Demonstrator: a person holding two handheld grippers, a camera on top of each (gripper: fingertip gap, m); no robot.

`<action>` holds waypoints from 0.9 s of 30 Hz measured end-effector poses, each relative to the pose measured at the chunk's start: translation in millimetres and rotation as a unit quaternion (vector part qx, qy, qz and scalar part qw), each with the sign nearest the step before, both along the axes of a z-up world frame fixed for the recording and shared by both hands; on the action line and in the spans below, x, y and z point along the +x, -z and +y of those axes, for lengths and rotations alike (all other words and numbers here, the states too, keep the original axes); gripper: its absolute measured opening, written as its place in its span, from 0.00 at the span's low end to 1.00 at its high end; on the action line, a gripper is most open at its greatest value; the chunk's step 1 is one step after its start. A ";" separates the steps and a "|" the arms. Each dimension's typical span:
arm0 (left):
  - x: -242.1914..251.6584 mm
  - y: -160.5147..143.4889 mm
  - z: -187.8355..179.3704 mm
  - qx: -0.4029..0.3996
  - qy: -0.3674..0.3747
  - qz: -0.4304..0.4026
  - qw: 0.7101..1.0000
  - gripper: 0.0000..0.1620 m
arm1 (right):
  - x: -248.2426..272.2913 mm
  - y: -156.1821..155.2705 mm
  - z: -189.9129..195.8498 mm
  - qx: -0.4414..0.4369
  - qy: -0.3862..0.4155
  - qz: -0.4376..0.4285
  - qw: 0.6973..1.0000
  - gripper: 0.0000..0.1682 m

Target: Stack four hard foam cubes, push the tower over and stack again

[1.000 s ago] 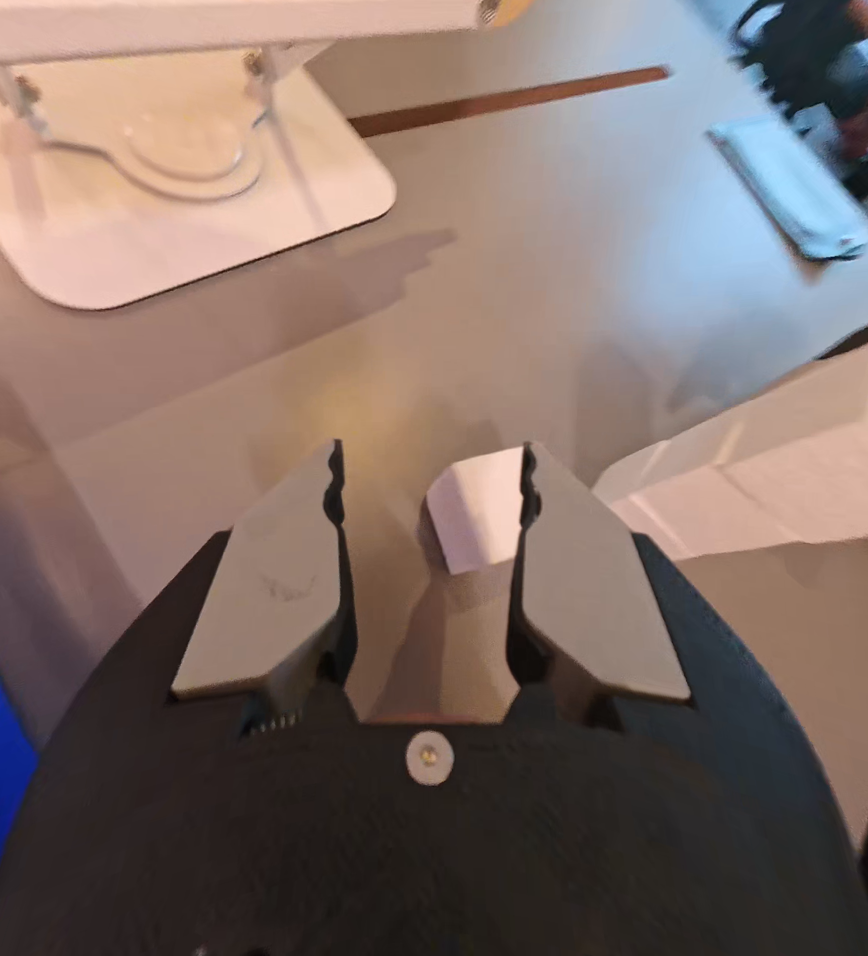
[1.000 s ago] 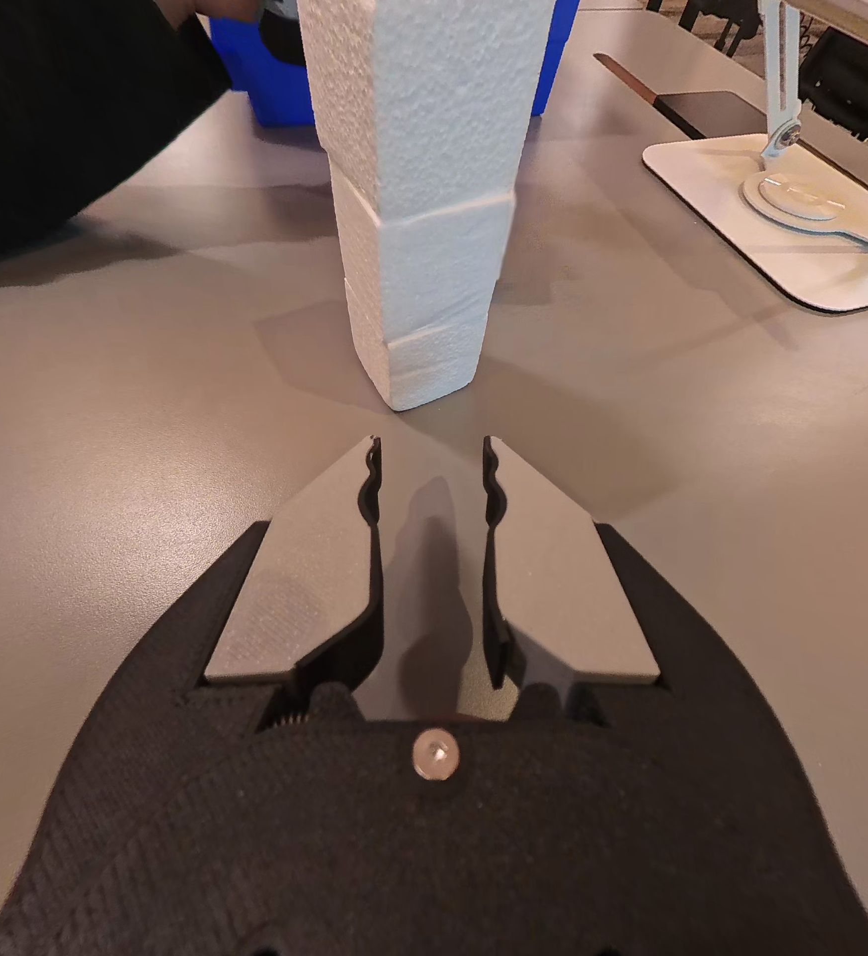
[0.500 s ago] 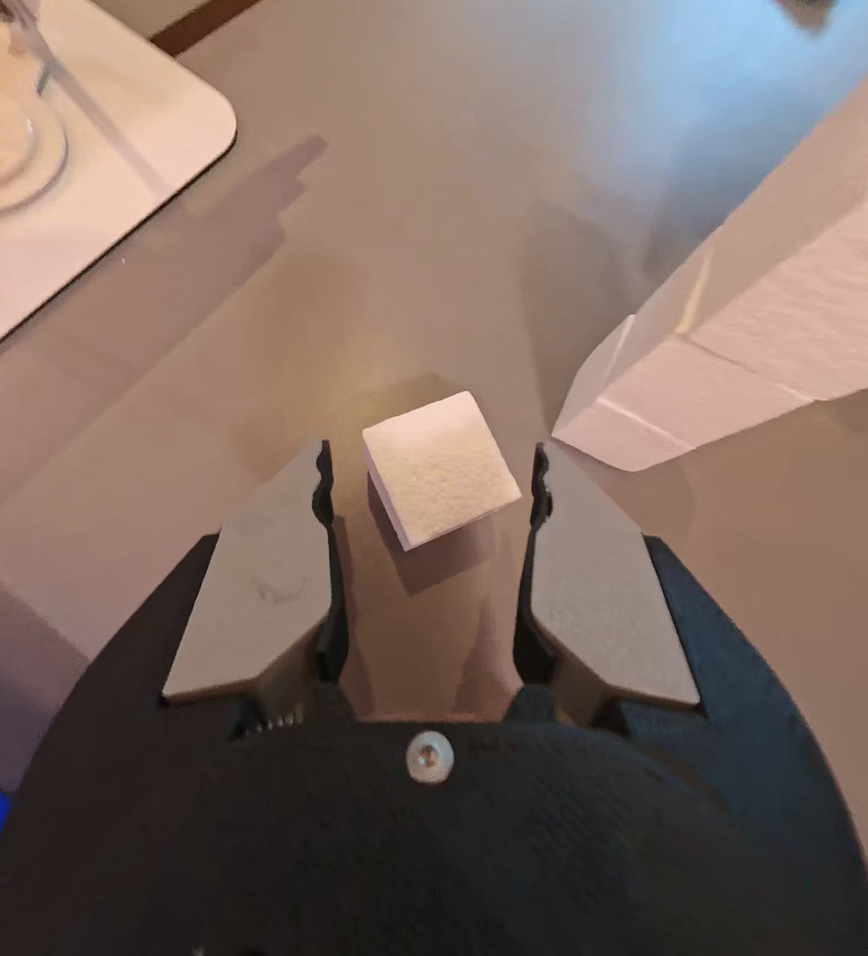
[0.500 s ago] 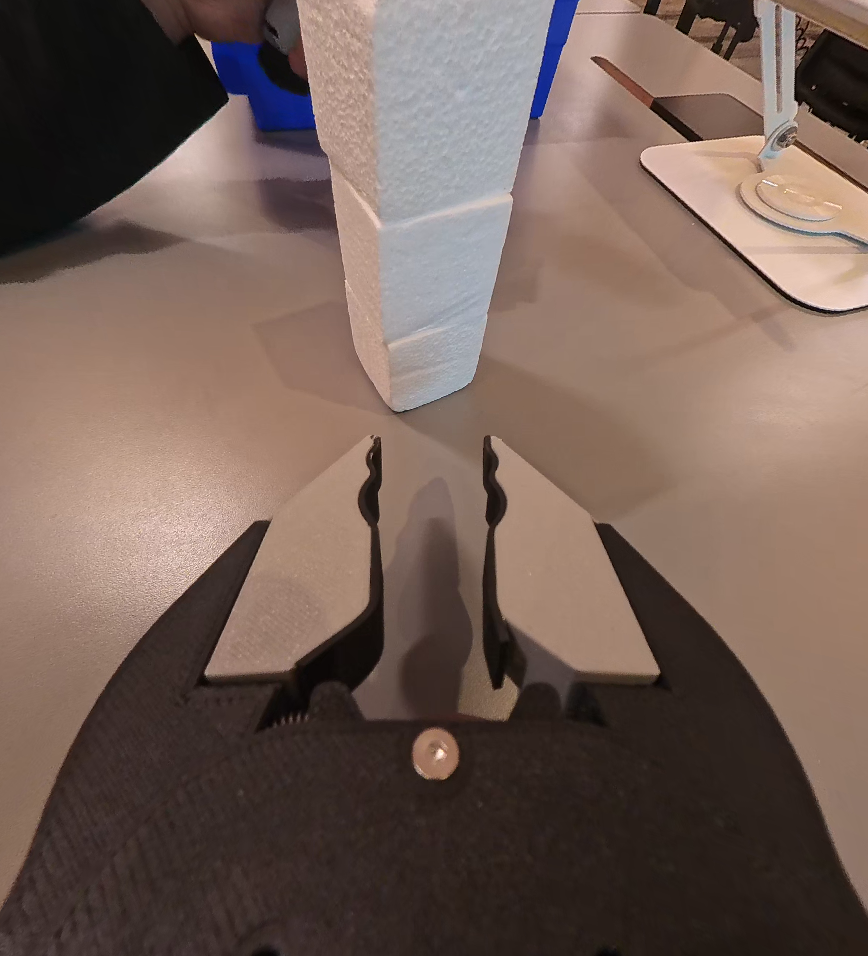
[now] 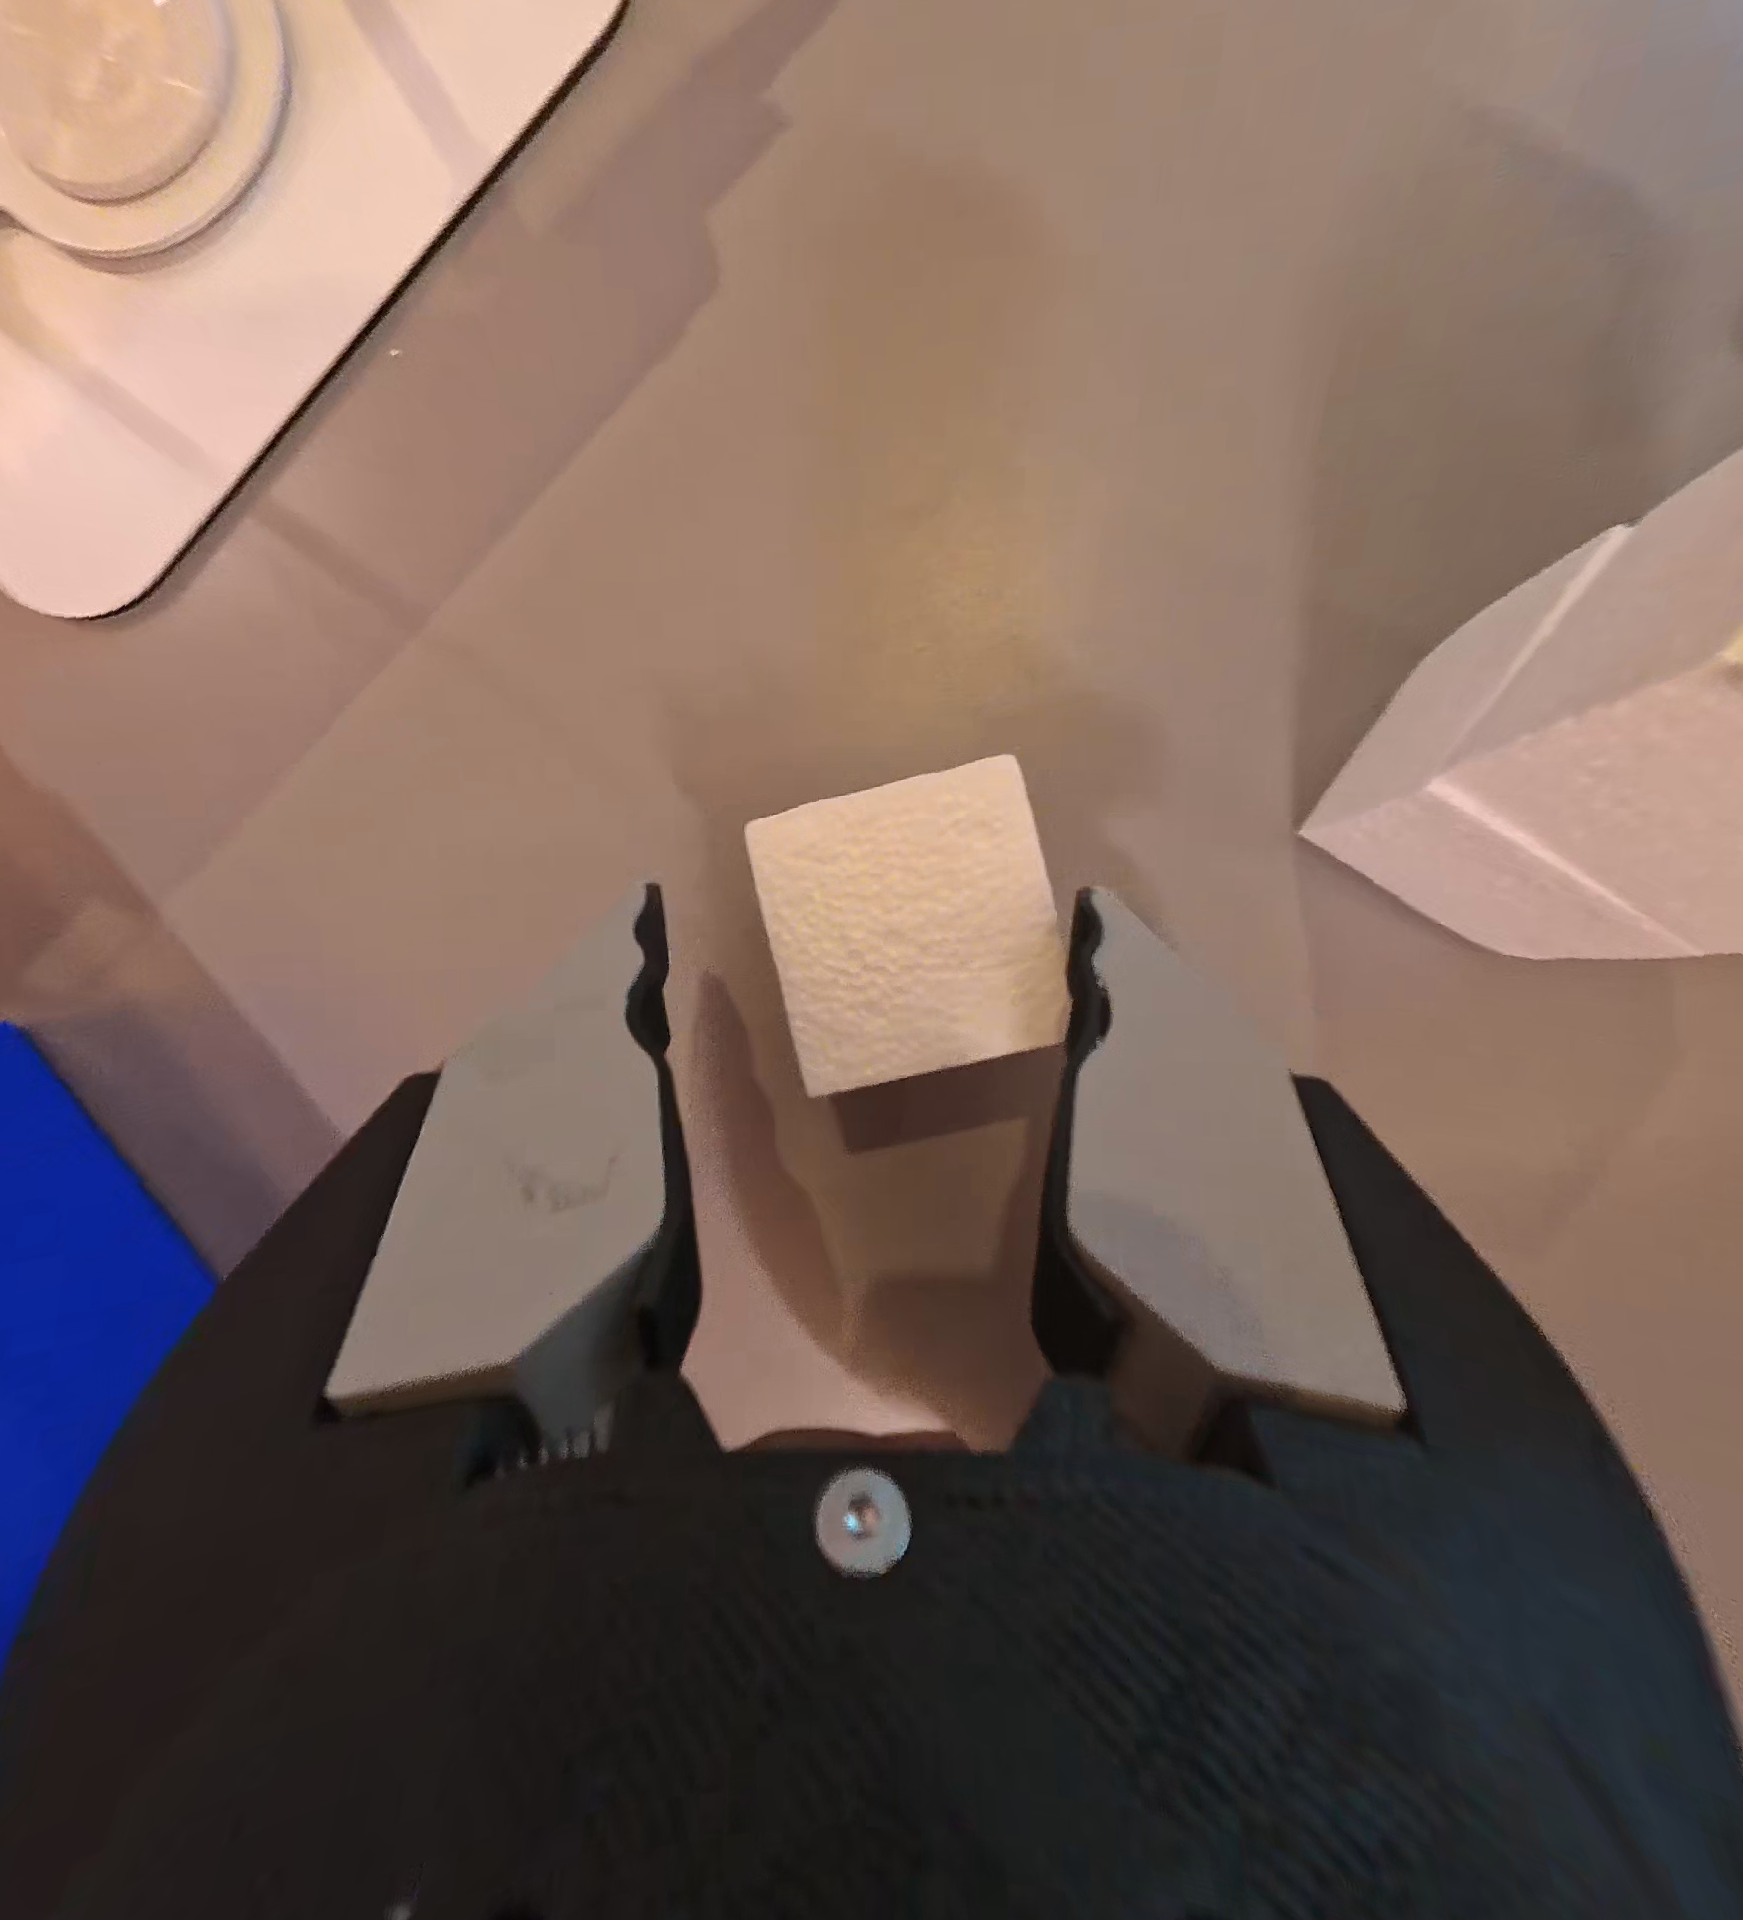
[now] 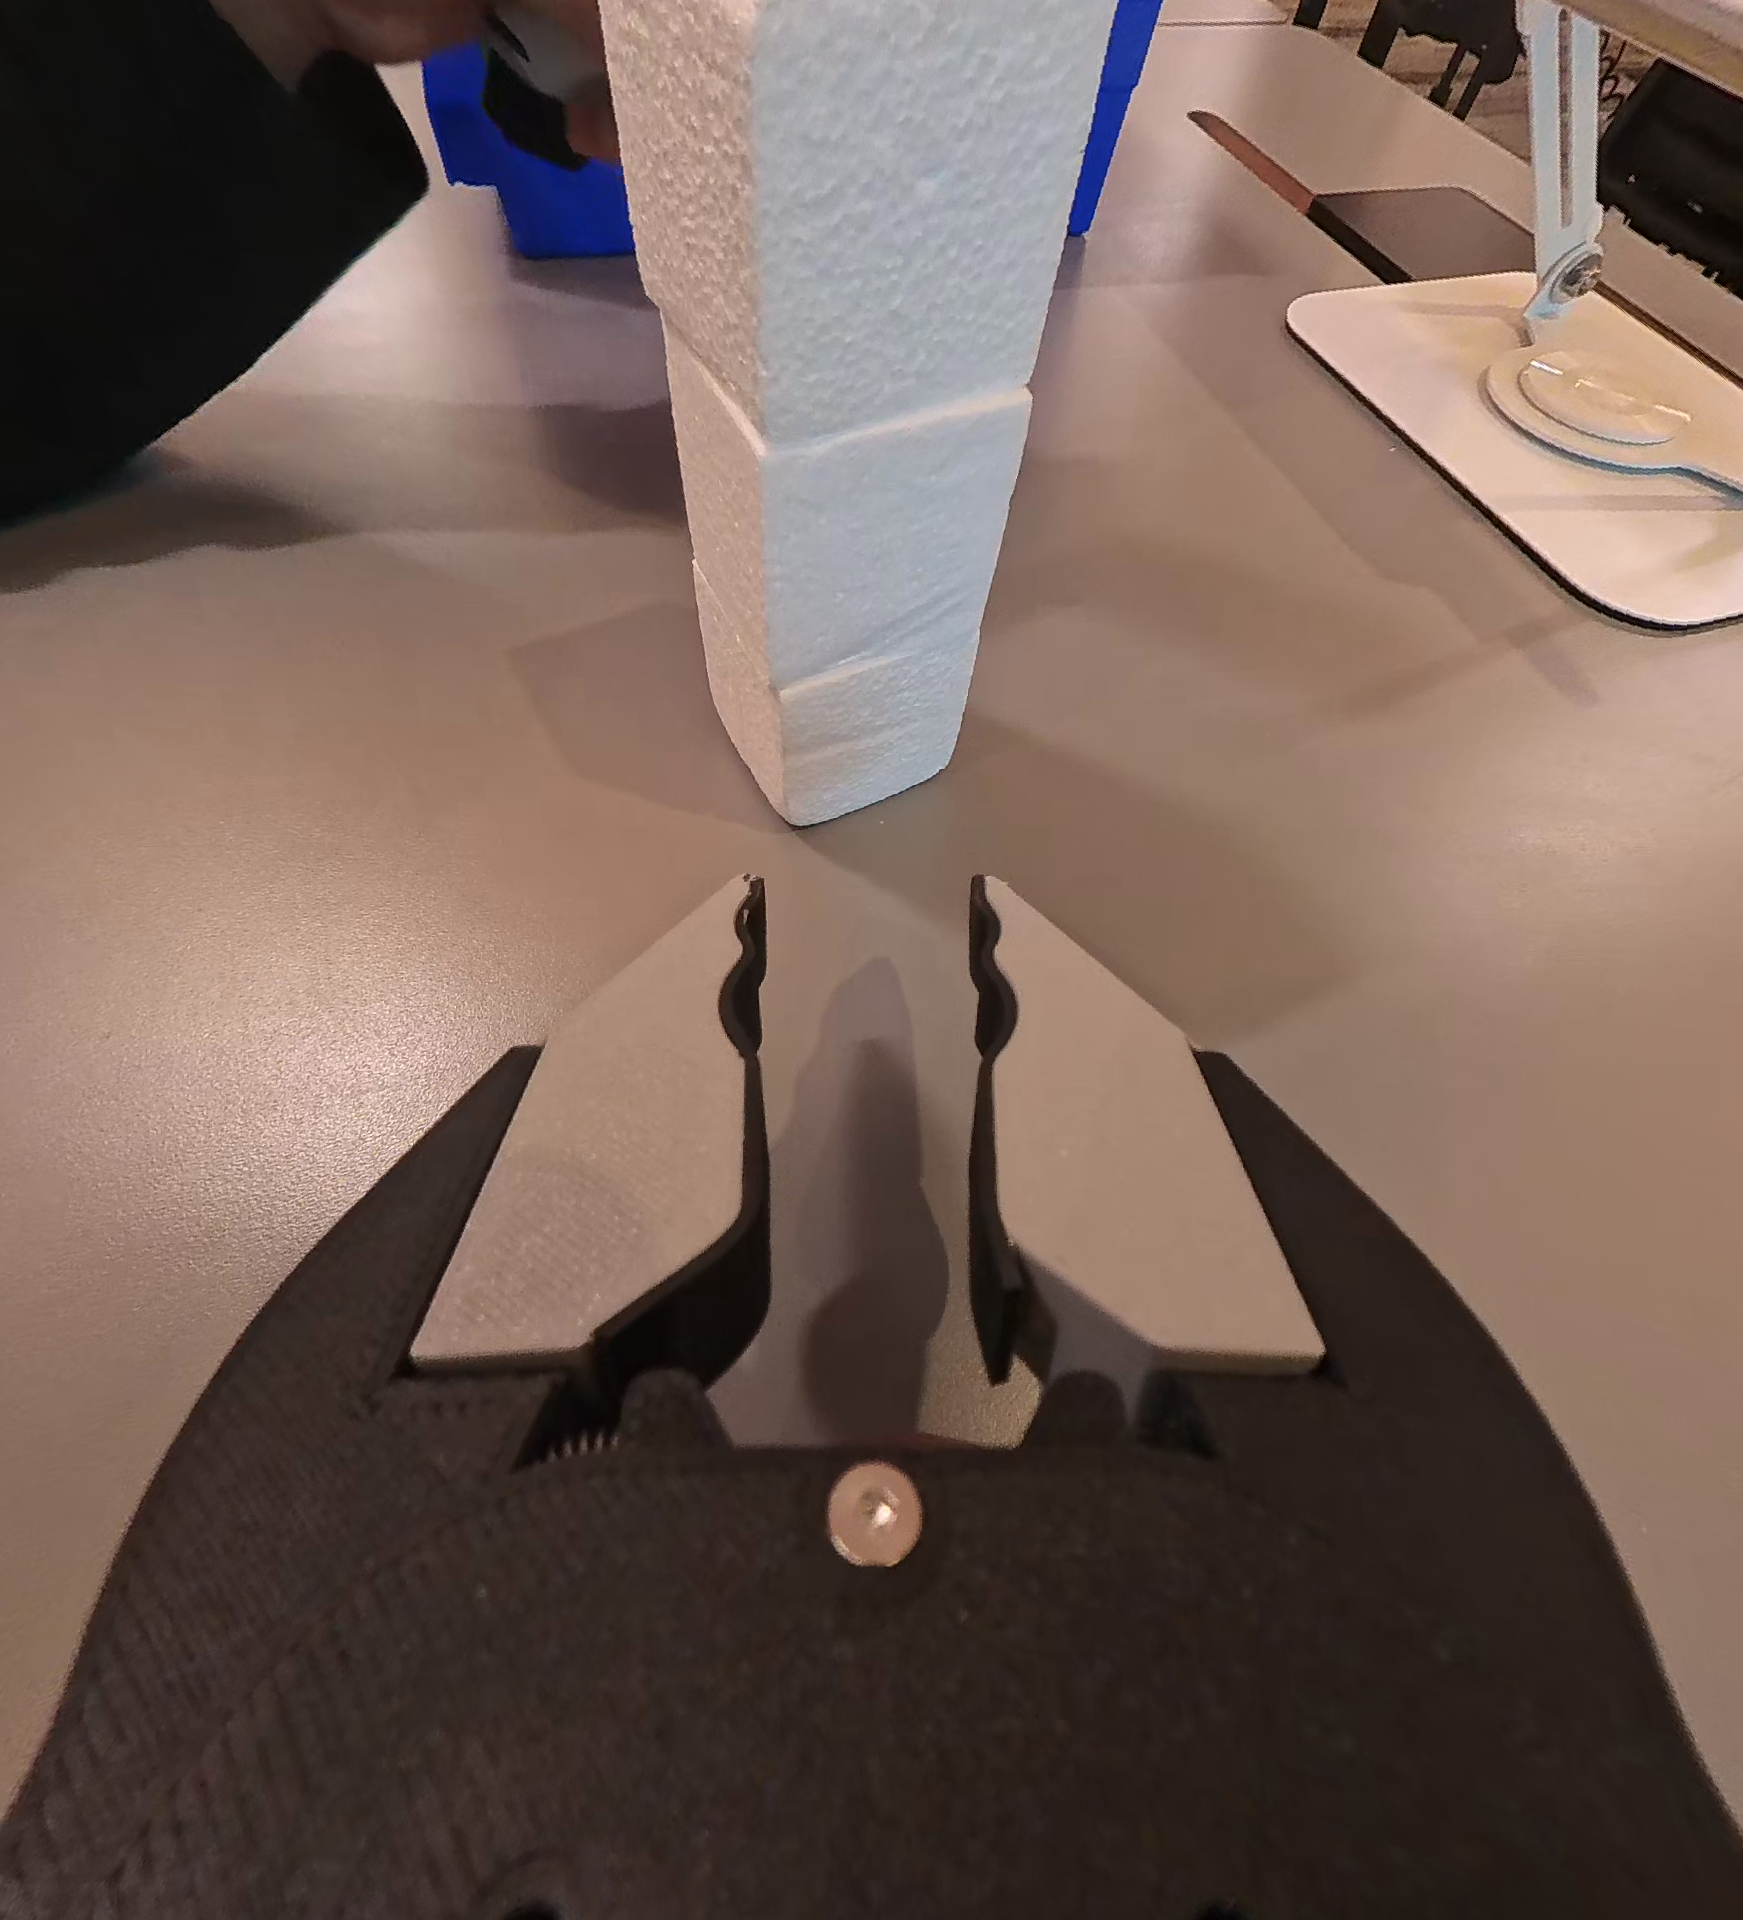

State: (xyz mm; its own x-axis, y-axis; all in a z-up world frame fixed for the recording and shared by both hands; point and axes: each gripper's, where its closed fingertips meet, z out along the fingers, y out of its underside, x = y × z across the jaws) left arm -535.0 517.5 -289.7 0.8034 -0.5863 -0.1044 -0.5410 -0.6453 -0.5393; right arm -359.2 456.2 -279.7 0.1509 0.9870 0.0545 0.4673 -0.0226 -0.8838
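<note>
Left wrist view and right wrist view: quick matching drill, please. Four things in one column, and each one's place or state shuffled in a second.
Things:
1. loose foam cube
2. foam tower
3. right gripper
4. blue bin

Places or states:
A. open and empty, low over the table
B. behind the tower
C. between the open fingers of the left gripper
D. standing upright ahead of the right gripper

Pairs: 1-C, 2-D, 3-A, 4-B

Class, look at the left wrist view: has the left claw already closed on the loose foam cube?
No: the left claw is open around the loose foam cube, with a gap at its left finger.
</note>
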 end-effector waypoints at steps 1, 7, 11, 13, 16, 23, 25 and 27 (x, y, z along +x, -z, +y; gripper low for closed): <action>-4.3 -0.7 0.7 0.005 -0.004 0.011 1.000 0.47 | 0.0 0.1 0.0 0.000 0.000 0.000 1.000 0.22; -3.4 -3.7 -4.2 0.006 0.014 -0.005 1.000 0.44 | -0.1 0.1 -0.2 0.001 0.000 -0.001 1.000 0.22; -3.5 -6.7 -5.7 0.006 0.008 -0.017 1.000 0.45 | -0.1 0.1 -0.4 0.002 0.000 -0.001 1.000 0.22; -3.5 -5.0 -5.2 0.007 0.008 -0.011 1.000 0.45 | -0.2 0.3 -0.5 0.002 -0.001 -0.001 1.000 0.22; -3.9 3.5 -5.2 -0.003 0.010 0.006 1.000 0.45 | -0.1 0.2 -0.5 0.002 0.000 -0.001 1.000 0.22; -5.4 13.6 -2.0 -0.009 0.011 0.023 1.000 0.38 | 0.0 0.4 -0.9 0.003 -0.001 -0.002 1.000 0.22; -4.9 12.7 -2.1 -0.007 0.015 0.019 1.000 0.37 | -0.1 0.6 -1.1 0.004 -0.001 -0.003 1.000 0.22; -2.4 10.2 -1.9 -0.006 0.019 0.002 1.000 0.37 | -0.2 0.9 -1.4 0.004 -0.001 -0.004 1.000 0.22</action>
